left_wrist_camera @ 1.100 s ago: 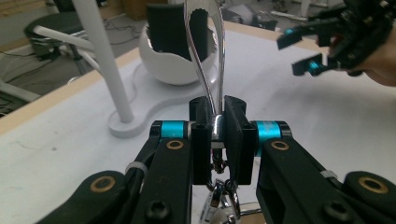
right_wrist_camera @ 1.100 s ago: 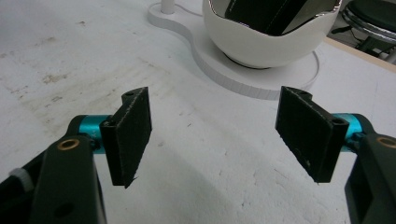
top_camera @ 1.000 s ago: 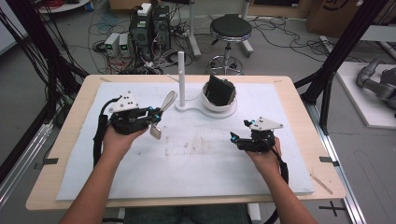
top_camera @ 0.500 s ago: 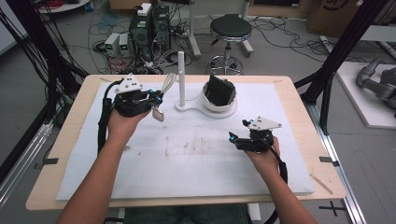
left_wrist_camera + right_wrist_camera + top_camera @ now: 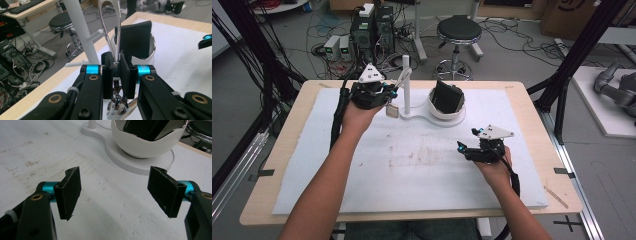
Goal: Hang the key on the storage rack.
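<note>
Jaws on my left gripper (image 5: 388, 95) are pinched tight on a metal loop (image 5: 110, 30), a thin shiny wire ring with a small tag (image 5: 392, 111) dangling off its chain below the pads. From the left gripper view I see the loop rising between the two black pads, its two wire sides bowing apart above them, and the chain links hanging just under the grip. That gripper is up off the mat, held just beside the white post (image 5: 406, 82) of the stand, and the loop leans toward the post near its top. Whether the wire touches the post I can't tell from up here.

Over on the other side, my right gripper (image 5: 468, 148) sits low above the white mat (image 5: 362, 165), well apart from the left one. Its pads stand wide, nothing between them, only bare stained mat showing in the gap in the right gripper view.

Ahead of it is the white bowl (image 5: 147, 145), part of the same stand as the post, joined by a curved flat base (image 5: 422, 116). A black wallet (image 5: 448, 96) stands on edge inside the bowl, poking above the rim. I also catch short side pegs (image 5: 96, 35) sticking out from the post in the left gripper view, bare.
</note>
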